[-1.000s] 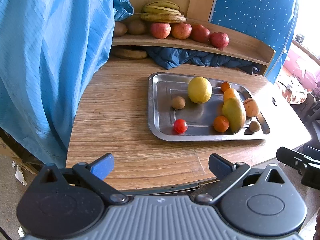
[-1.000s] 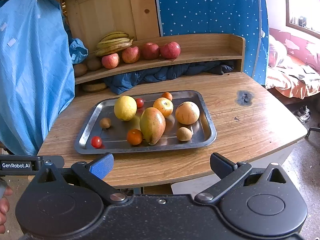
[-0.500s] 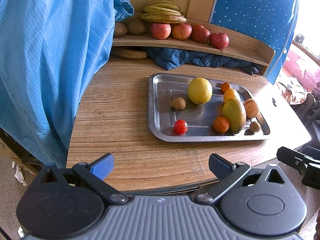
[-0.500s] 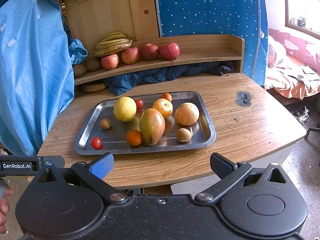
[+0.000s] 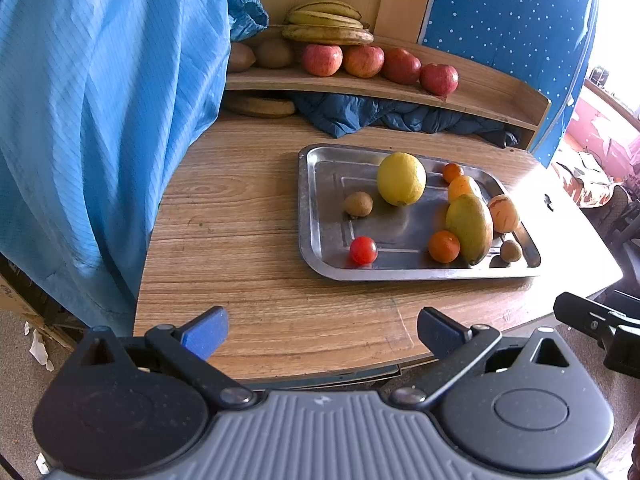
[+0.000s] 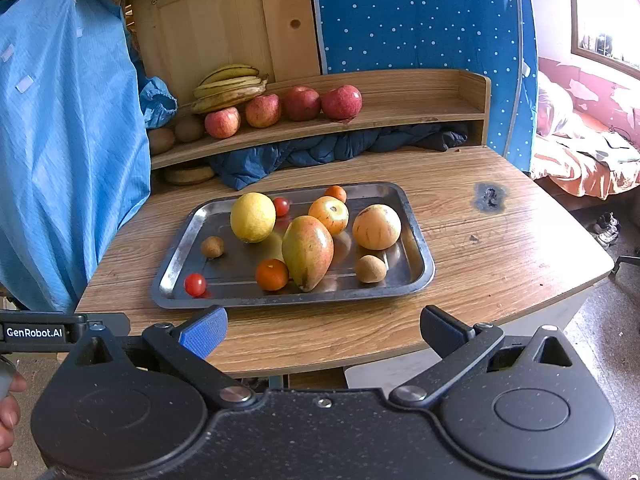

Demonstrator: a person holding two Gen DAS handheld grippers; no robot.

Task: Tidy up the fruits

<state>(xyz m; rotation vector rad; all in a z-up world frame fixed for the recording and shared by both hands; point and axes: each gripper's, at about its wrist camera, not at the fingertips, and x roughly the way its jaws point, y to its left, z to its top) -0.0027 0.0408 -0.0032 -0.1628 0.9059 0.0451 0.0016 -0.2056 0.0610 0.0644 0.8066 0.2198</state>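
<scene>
Both the left gripper [image 5: 322, 330] and right gripper [image 6: 323, 330] hover at the surface's [image 6: 500, 248] near edge, jaws wide and empty, short of the fruit-laden metal tray [image 6: 420, 236].

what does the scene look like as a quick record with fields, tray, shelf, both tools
tray: metal tray on the wooden table, holding a mango, a yellow citrus, two cherry tomatoes, small brown and orange fruits
shelf: wooden shelf with four apples, a banana bunch and brown fruits at its left end
left tool: open, empty, short of the table edge
right tool: open, empty, facing the tray
under shelf: dark blue cloth
</scene>
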